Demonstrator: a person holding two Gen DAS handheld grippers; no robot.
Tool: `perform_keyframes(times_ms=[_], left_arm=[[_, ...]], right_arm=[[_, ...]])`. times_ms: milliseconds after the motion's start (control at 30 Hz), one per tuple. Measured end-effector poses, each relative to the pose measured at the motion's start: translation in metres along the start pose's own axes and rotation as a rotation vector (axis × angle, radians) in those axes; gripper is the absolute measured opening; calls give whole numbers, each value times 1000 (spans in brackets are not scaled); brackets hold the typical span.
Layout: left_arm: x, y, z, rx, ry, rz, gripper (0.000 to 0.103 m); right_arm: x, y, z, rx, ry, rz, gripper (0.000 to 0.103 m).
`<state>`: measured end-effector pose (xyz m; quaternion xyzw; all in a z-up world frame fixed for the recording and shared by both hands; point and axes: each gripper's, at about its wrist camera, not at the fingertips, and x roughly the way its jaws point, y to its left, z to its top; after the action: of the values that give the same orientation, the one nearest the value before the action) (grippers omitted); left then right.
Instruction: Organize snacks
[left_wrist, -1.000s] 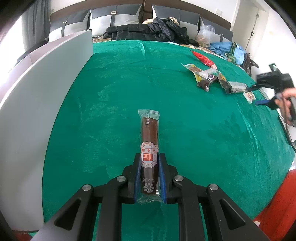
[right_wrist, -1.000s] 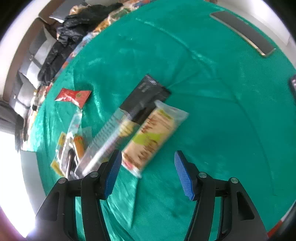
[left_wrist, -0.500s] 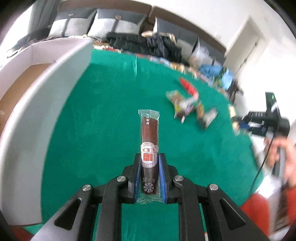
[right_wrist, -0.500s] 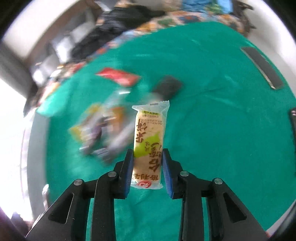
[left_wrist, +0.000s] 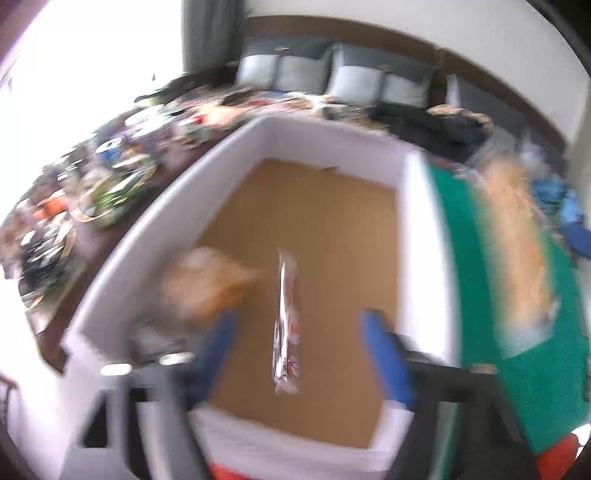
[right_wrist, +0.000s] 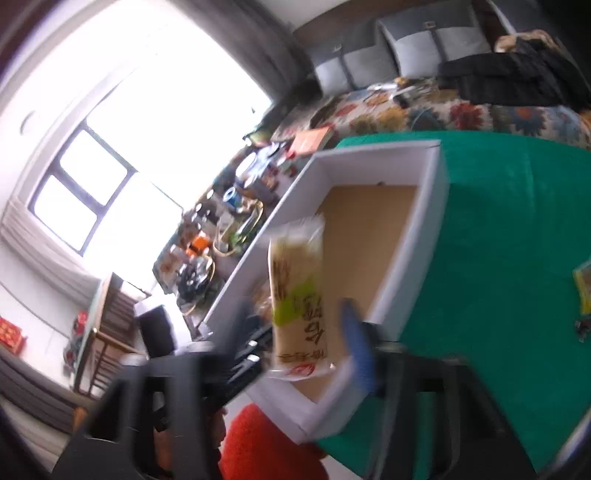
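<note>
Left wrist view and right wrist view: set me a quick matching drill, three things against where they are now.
1 wrapped brown sausage stick
2 yellow-green cracker packet
3 green tablecloth

A alongside the white-walled cardboard box
B loose between the open left tool's blue pads
C by the right tool's blue pad, above the box

Pairs: 1-B, 2-C, 3-A

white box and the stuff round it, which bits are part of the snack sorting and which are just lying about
Part of the job:
- white box, brown floor
- dark red snack stick, loose between the open left gripper fingers
- yellow-green snack pack at the right gripper, above the box
- green table

Just lying about:
- black jacket
- grey cushions
- cluttered side table
</note>
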<state>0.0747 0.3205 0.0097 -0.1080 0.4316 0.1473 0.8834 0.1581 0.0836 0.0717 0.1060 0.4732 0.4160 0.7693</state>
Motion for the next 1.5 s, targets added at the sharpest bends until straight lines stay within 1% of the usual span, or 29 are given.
perform_keyframes(times_ms=[33,100,133,167,200,233,300,333,367,400,433,500,567,600,667,733,767,800,833,867,933,1033,1100,1133,1200,1267,1333,1400,1500], left_arm=[[-2,5,-4,-2,-13,17,81],[-11,15,-15,-9,-46,33,82],[-16,15,-20,-17,-62,30,82],[-21,13,-25,-21,-77,17,82],[-27,7,-30,-19,-94,-9,82],[-34,-4,-34,-6,-109,-46,82],[-47,-33,-40,44,-123,-134,83],[-53,-45,-41,65,-127,-172,86],[-59,-63,-44,94,-130,-218,89],[-64,-88,-51,131,-132,-280,97],[-66,-106,-52,152,-132,-316,103],[-64,-151,-63,211,-118,-398,103],[-44,-195,-73,281,-52,-441,103],[-30,-217,-79,316,-22,-439,103],[2,-249,-87,364,5,-412,103],[34,-277,-92,408,23,-361,103],[48,-287,-91,424,26,-336,103],[64,-297,-89,430,30,-305,103],[73,-302,-89,424,36,-293,103],[85,-306,-85,410,49,-290,103],[102,-315,-78,365,79,-309,103],[118,-321,-77,325,109,-322,103],[128,-326,-74,316,114,-314,103],[134,-328,-73,315,118,-309,103],[140,-335,-73,338,91,-275,103],[145,-339,-73,381,67,-229,103],[147,-340,-74,392,44,-228,103],[148,-340,-74,393,43,-226,103],[147,-339,-73,392,44,-227,103]], right_arm=[[0,1,-5,2,-15,-20,65],[-6,-12,-15,-15,-43,-40,66],[-12,-23,-24,-37,-55,-85,66],[-19,-37,-35,-69,-67,-157,66],[-29,-46,-46,-102,-76,-221,66],[-35,-64,-59,-145,-84,-310,66],[-49,-113,-95,-224,-78,-536,66],[-61,-144,-121,-249,-76,-649,66],[-75,-172,-146,-254,-72,-742,66],[-87,-194,-163,-246,-66,-803,66],[-104,-218,-183,-225,-60,-860,66],[-134,-249,-209,-181,-65,-931,66],[-162,-276,-224,-120,-88,-995,66],[-171,-286,-224,-92,-102,-1010,66],[-182,-303,-221,-27,-121,-1030,66],[-183,-316,-213,30,-117,-1032,66],[-182,-319,-203,56,-112,-1024,66],[-179,-320,-196,70,-109,-1019,66],[-178,-326,-190,80,-111,-1019,66],[-177,-331,-184,80,-115,-1022,66],[-175,-340,-179,79,-124,-1023,66],[-171,-357,-178,92,-131,-1002,66],[-174,-361,-180,116,-145,-993,74],[-175,-363,-181,131,-147,-986,74],[-181,-369,-184,170,-158,-941,78],[-188,-376,-187,218,-175,-901,80],[-185,-375,-186,215,-170,-909,81],[-184,-373,-186,211,-163,-924,84],[-185,-375,-186,220,-165,-923,85]])
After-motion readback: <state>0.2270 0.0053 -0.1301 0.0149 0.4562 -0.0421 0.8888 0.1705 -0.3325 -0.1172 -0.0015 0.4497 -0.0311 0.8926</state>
